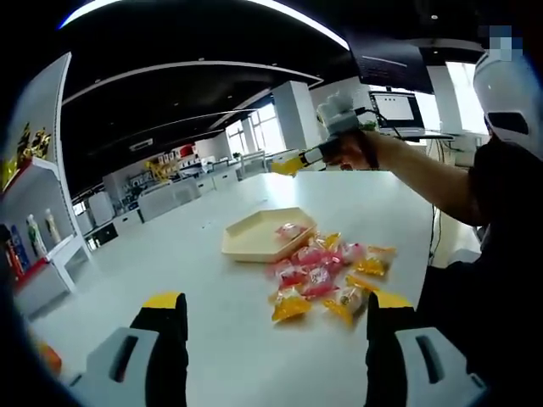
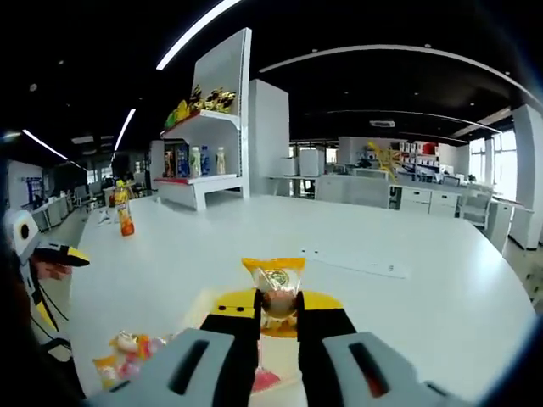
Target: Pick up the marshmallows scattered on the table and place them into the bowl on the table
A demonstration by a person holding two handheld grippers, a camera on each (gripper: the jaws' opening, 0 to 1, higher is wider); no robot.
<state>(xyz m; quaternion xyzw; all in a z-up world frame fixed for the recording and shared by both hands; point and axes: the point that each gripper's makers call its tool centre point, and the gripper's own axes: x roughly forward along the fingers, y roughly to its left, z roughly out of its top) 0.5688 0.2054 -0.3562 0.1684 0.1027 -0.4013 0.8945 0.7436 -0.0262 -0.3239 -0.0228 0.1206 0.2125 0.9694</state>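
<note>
A beige hexagonal bowl (image 1: 254,239) sits on the white table (image 1: 170,263) with a pink marshmallow packet (image 1: 291,231) inside. Just in front of it lies a pile of pink and yellow marshmallow packets (image 1: 327,273). My left gripper (image 1: 277,299) is open, low over the table, with the pile just ahead of its jaws. My right gripper (image 2: 277,309) is shut on a yellow-wrapped marshmallow (image 2: 276,290), held high above the table. In the left gripper view this right gripper (image 1: 293,163) hovers beyond the bowl, in a person's hand. Part of the pile (image 2: 127,352) shows below.
A person in dark clothes (image 1: 501,254) stands at the table's right edge. An orange bottle (image 2: 125,217) stands far out on the table. A white shelf with bottles and toys (image 2: 208,153) rises beyond it. Desks and a monitor (image 1: 399,108) lie further off.
</note>
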